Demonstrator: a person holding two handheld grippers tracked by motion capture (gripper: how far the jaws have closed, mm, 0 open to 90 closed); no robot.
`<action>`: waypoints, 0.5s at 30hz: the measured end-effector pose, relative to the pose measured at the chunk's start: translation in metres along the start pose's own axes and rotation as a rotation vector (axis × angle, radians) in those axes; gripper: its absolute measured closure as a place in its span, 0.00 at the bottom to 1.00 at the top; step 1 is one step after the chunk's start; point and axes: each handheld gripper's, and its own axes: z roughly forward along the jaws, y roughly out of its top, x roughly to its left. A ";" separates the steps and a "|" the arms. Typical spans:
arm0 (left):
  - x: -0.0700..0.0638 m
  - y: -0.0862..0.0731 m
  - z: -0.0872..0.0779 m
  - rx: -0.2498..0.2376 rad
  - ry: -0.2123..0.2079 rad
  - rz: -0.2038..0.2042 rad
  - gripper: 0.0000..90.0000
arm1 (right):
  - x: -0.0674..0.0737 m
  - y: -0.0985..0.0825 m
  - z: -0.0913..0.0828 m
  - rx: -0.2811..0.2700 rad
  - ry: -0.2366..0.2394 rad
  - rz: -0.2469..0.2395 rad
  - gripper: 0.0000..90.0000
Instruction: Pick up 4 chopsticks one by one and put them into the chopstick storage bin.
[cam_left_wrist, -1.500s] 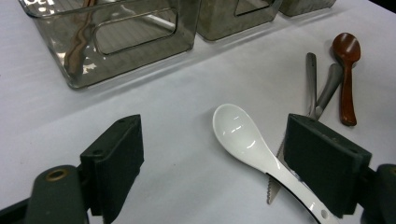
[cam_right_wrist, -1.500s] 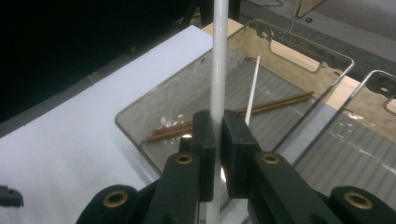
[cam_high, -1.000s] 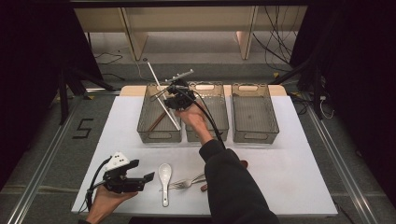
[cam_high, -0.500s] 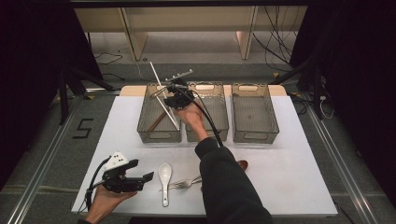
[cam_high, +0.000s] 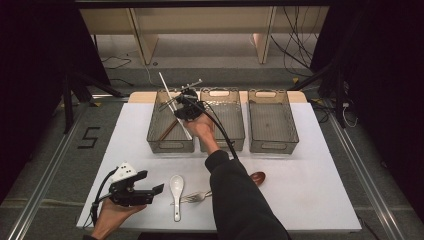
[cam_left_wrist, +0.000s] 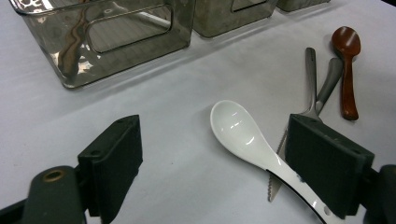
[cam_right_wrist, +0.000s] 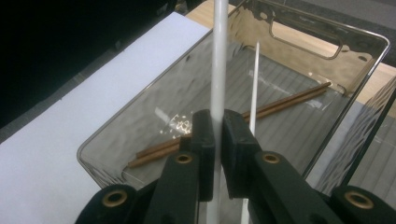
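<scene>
2 white chopsticks (cam_right_wrist: 218, 70) are sitting in your right gripper (cam_right_wrist: 218, 133), which you are holding over the leftmost of 3 smoky clear bins (cam_high: 159, 145) at the far side of the white table (cam_high: 320, 200). In the right gripper view, its jaws are pressing nearly together on 1 thick white stick that is running straight up between the pads, while the 2nd, thinner-looking white stick is rising just beside the right-hand pad; whether that 1 is pinched too, you cannot tell from here. In the high view the white sticks are slanting across the bin, their upper ends poking out past its far left rim. Below them, 2 brown wooden chopsticks (cam_right_wrist: 285, 100) are lying flat on the ribbed floor of that same bin, side by side and running diagonally.

Your left gripper (cam_left_wrist: 212, 154) is resting low over the near left part of the table with its jaws standing wide apart and gripping nothing. Between those jaws, on the table, a white ceramic soup spoon (cam_left_wrist: 243, 133) is lying bowl-up, its handle running toward the right-hand pad. Under that handle a serrated blade tip is showing. Just beyond, 2 grey metal handles (cam_left_wrist: 317, 84) are lying close together, and a dark reddish-brown spoon (cam_left_wrist: 346, 60) is lying just beside them, bowl pointing away from you.
</scene>
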 end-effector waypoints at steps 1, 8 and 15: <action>0.000 0.000 0.000 -0.001 0.000 0.001 0.21 | 0.000 -0.001 0.001 0.001 -0.001 -0.002 0.94; -0.001 0.000 0.001 0.007 -0.002 0.000 0.21 | -0.001 -0.010 0.010 0.026 -0.012 0.000 0.94; 0.000 0.000 0.001 0.009 -0.001 -0.002 0.21 | -0.002 -0.015 0.016 0.053 -0.020 0.016 0.86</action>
